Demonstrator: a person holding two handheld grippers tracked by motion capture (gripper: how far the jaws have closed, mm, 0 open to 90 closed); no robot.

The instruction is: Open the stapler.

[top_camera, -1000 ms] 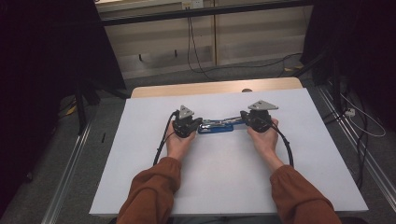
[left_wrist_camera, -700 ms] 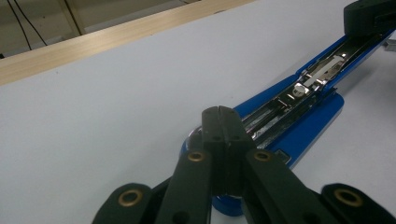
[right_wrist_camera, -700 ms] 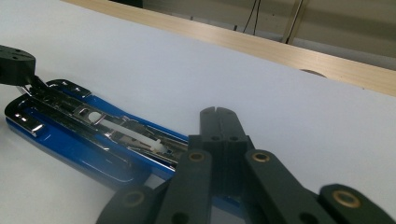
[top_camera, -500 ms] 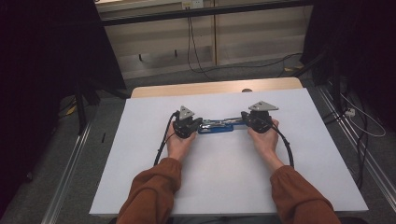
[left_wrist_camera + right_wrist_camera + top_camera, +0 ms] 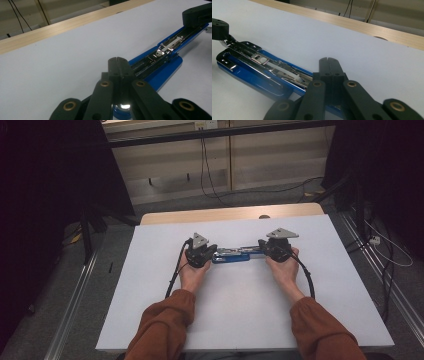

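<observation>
A blue stapler (image 5: 233, 255) lies swung open and flat on the white table top (image 5: 240, 320), its metal staple channel facing up. My left gripper (image 5: 213, 253) sits at its left end and my right gripper (image 5: 261, 250) at its right end, tips pointing at each other. In the left gripper view the jaws (image 5: 117, 60) are shut tip to tip above the stapler's (image 5: 162, 53) near end, with nothing between them. The right gripper view has its jaws (image 5: 327, 60) shut the same way beside the stapler (image 5: 259, 68). Whether the jaws touch the stapler I cannot tell.
A wooden strip (image 5: 230, 214) runs along the table's far edge. Beyond it are cables (image 5: 210, 175) on the floor and a pale wall panel. Metal rails (image 5: 75, 295) flank the table. A black cable (image 5: 305, 272) trails from each gripper toward the person's orange sleeves (image 5: 165, 325).
</observation>
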